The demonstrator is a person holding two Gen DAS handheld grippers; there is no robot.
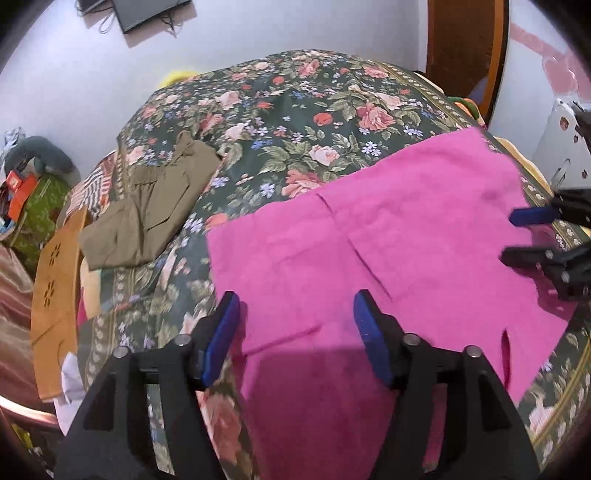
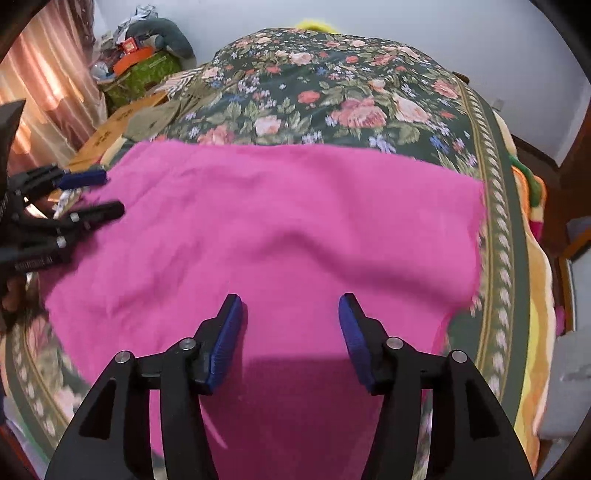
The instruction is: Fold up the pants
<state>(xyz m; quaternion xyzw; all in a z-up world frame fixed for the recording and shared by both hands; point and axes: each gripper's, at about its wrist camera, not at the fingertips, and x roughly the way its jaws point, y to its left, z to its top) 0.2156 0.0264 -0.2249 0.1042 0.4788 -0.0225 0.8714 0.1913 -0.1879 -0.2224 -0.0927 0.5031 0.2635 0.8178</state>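
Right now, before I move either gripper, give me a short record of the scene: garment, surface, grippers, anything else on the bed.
garment: pink pants spread flat, not yet folded
surface: floral bedspread
left gripper: open, empty, over the pants' left part
right gripper: open, empty, over the pants' middle
contact: cannot tell whether either touches the cloth
other clothing: olive pants, folded, on the bed's left side, apart from the pink ones
beside bed: cardboard box at the left edge

Floral bedspread (image 1: 280, 110), white wall (image 1: 258, 33), pink curtain (image 2: 40, 85) at left.
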